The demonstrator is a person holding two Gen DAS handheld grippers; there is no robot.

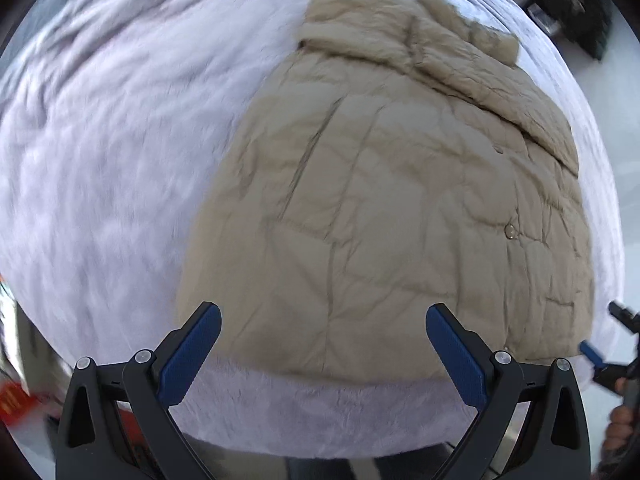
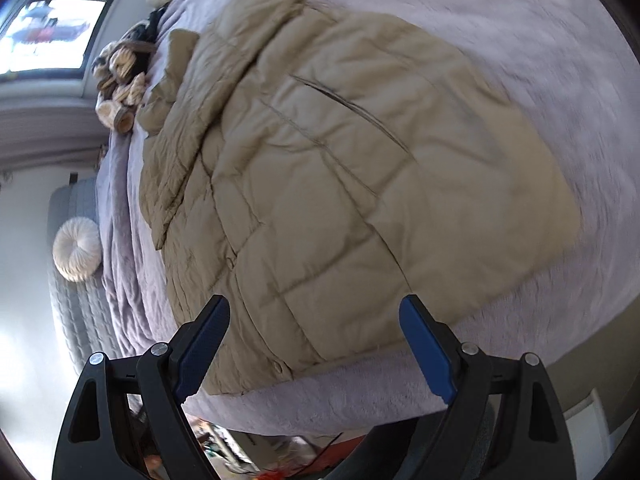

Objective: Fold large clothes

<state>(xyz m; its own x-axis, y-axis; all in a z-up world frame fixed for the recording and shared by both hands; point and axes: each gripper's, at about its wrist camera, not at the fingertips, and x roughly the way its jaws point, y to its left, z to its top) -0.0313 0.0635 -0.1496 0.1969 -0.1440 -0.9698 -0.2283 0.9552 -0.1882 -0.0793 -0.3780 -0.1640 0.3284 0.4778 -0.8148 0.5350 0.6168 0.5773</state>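
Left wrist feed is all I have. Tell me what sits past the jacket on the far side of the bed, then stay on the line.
Observer: Beside the jacket, at the bed's far edge, lies a heap of tan and dark knitted items.
Operator: Report the floor on that side.
Observer: A round white cushion rests on a grey quilted mat next to the bed.
Operator: Give me the right gripper's jaws.
Observer: The right gripper is wide open above the jacket's near hem, nothing between its fingers.
Operator: Any light source there?
Observer: A bright window stands beyond the heap.
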